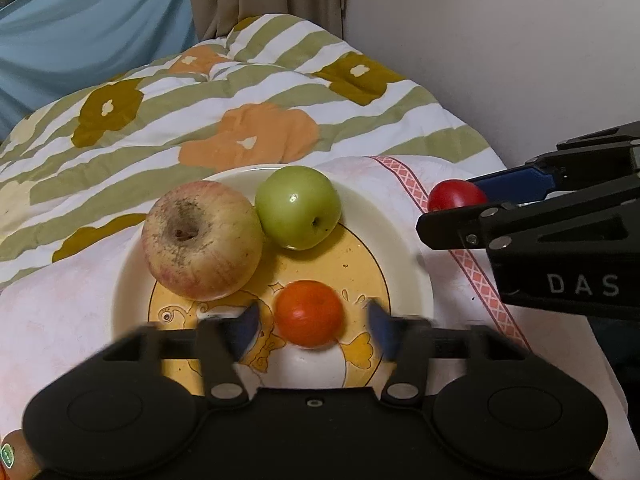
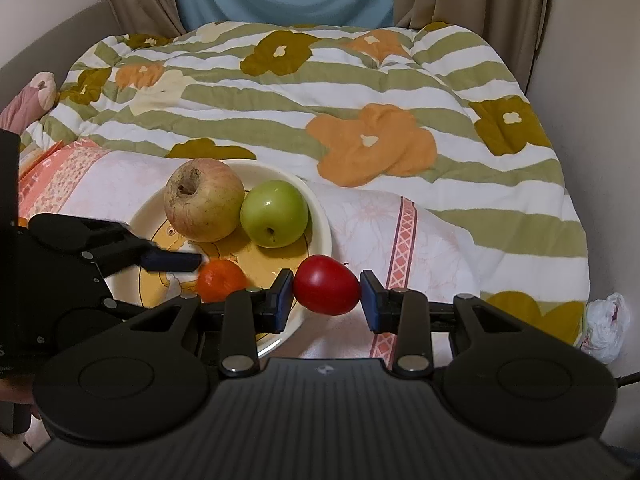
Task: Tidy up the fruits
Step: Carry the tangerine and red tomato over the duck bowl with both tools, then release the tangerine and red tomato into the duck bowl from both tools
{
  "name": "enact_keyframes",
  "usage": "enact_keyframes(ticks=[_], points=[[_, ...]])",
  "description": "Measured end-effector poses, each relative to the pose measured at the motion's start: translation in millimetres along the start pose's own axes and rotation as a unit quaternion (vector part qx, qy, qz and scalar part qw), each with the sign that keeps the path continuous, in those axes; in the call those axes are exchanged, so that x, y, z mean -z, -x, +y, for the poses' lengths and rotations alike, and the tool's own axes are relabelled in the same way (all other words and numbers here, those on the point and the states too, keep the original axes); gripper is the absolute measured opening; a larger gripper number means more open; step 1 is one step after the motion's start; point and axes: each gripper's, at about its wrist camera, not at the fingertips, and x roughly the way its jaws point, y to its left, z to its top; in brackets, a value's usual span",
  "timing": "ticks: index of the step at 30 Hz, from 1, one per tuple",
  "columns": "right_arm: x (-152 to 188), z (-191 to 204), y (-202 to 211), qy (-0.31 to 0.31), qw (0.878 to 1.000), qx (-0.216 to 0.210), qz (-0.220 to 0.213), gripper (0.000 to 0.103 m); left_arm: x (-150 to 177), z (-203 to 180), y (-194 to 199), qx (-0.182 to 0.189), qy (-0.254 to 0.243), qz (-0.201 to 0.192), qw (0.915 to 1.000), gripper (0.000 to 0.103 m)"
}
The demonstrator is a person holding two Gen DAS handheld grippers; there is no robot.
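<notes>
A cream plate (image 1: 404,256) with a yellow cartoon print holds a large pale red apple (image 1: 202,240), a green apple (image 1: 298,206) and a small orange fruit (image 1: 309,313). My left gripper (image 1: 312,326) is open, its blue pads on either side of the orange fruit and apart from it. My right gripper (image 2: 326,296) is shut on a red tomato (image 2: 327,285), held just right of the plate's rim (image 2: 320,220). The right wrist view also shows the big apple (image 2: 204,200), the green apple (image 2: 275,214) and the orange fruit (image 2: 221,280).
The plate sits on a pink-patterned white cloth (image 2: 380,224) over a striped floral quilt (image 2: 360,100). A wall (image 1: 500,40) stands close on the right. A crumpled white bag (image 2: 606,326) lies at the quilt's right edge. Another fruit with a sticker (image 1: 12,454) shows at lower left.
</notes>
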Motion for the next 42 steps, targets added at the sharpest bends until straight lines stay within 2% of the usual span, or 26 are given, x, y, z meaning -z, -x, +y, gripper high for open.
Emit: enact_keyframes(ticks=[1,2,9,16,30,31,32,35,37,42], points=[[0,1,0,0.001,1.000,0.000,0.001,0.051,1,0,2,-0.002,0.000,-0.005,1.0000,0.087],[-1,1,0,0.003,1.000,-0.001,0.001,0.051,2,0,5,-0.004,-0.001,-0.010,0.9999,0.087],[-2,7,-1,0.008,1.000,-0.011,0.001,0.051,15,13,23,-0.009,0.021,-0.003,0.9997,0.088],[-6,20,-9,0.023,0.999,-0.031,-0.009,0.051,23,23,40,-0.028,0.034,-0.006,0.9990,0.091],[-7,31,-45,0.027,0.999,-0.038,0.012,0.052,39,42,66,-0.071,0.046,-0.006,0.9964,0.092],[-6,31,-46,0.030,0.999,-0.035,0.009,0.059,40,43,66,-0.072,0.046,-0.005,0.9963,0.092],[-6,32,-45,0.033,0.999,-0.033,0.010,0.074,41,42,66,-0.074,0.047,-0.005,0.9962,0.092],[-6,33,-45,0.027,0.999,-0.032,0.009,0.093,43,41,67,-0.078,0.047,-0.001,0.9958,0.093],[-5,32,-44,0.021,0.999,-0.030,0.015,0.103,43,41,69,-0.077,0.047,-0.006,0.9959,0.096],[0,28,-37,0.007,1.000,-0.023,0.018,0.103,42,38,75,-0.076,0.048,-0.012,0.9959,0.097]])
